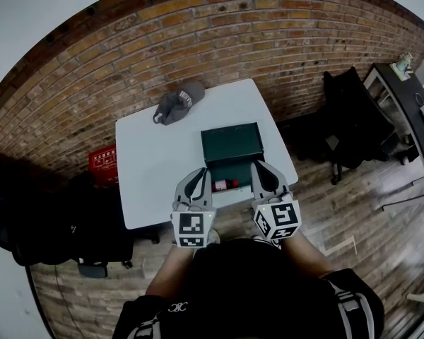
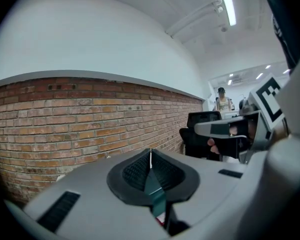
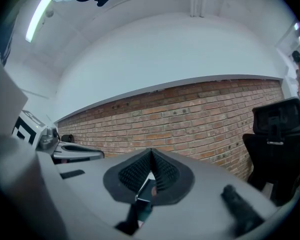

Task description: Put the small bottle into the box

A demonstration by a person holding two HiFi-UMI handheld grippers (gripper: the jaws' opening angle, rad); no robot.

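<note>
A dark green box (image 1: pixel 231 149) lies open on the white table (image 1: pixel 155 168), its lid tipped back. Inside its near part lies a small red bottle (image 1: pixel 231 184). My left gripper (image 1: pixel 199 174) hovers at the box's near left corner, and my right gripper (image 1: pixel 258 168) at its near right corner. Both point away from me. In the left gripper view the left gripper (image 2: pixel 150 157) has its ribbed pads pressed together with nothing between them. The right gripper (image 3: pixel 151 157) looks the same in its own view. A sliver of the green box (image 2: pixel 156 196) shows below the shut pads.
A grey cap (image 1: pixel 178 103) lies at the table's far left corner. A red crate (image 1: pixel 102 162) and black bags (image 1: pixel 28 210) sit on the floor to the left. A black office chair (image 1: pixel 353 119) stands to the right. A brick wall (image 2: pixel 65 119) runs behind the table.
</note>
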